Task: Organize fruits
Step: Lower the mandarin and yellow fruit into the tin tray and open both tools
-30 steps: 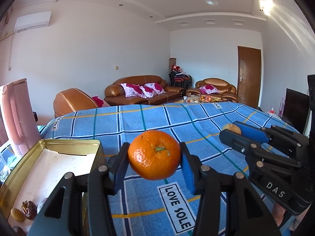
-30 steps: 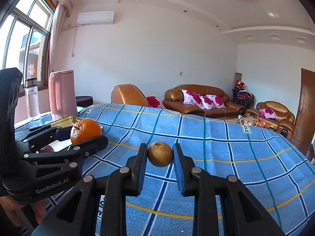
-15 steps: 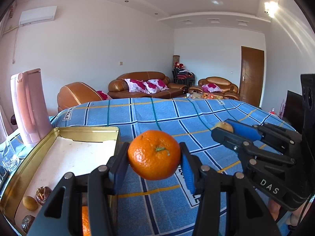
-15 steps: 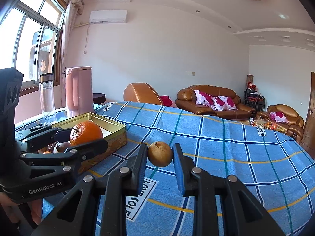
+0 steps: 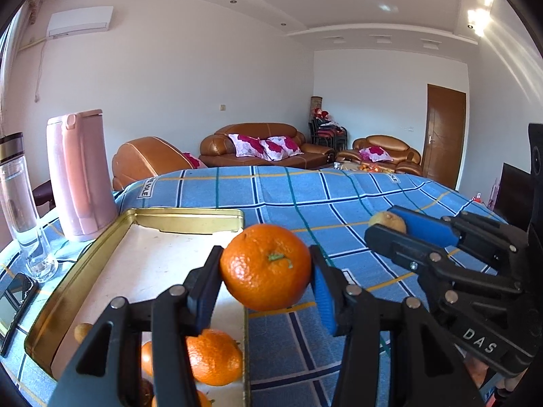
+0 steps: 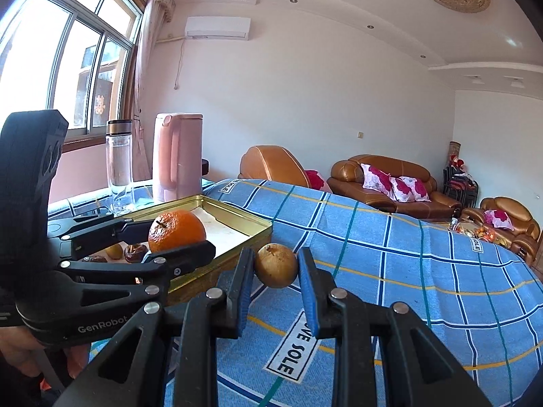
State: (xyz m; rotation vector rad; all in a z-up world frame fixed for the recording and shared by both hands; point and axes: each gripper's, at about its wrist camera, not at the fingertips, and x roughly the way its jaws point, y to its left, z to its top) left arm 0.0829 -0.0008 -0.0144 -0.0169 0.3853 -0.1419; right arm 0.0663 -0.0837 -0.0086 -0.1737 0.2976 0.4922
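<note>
My left gripper (image 5: pixel 265 273) is shut on an orange tangerine (image 5: pixel 265 266), held above the right rim of a gold tin tray (image 5: pixel 190 217). In the right wrist view the same tangerine (image 6: pixel 176 230) hangs over the tray (image 6: pixel 237 218). My right gripper (image 6: pixel 275 273) is shut on a small brown round fruit (image 6: pixel 275 264), just right of the tray's near corner and above the blue checked cloth (image 6: pixel 407 257). That brown fruit (image 5: pixel 387 218) shows at the right gripper's tip in the left wrist view. Another tangerine (image 5: pixel 212 356) and small brown fruits (image 6: pixel 134 252) lie inside the tray.
A pink jug (image 5: pixel 79 176) and a clear bottle (image 5: pixel 20 203) stand left of the tray. A phone (image 5: pixel 15 308) lies at the left edge. A person's hand (image 6: pixel 20 352) holds the left gripper. Brown sofas (image 5: pixel 264 149) sit beyond the table.
Both grippers have moved left across the cloth with their fruits; the tray has come nearer, and the tangerine now hangs at its right rim.
</note>
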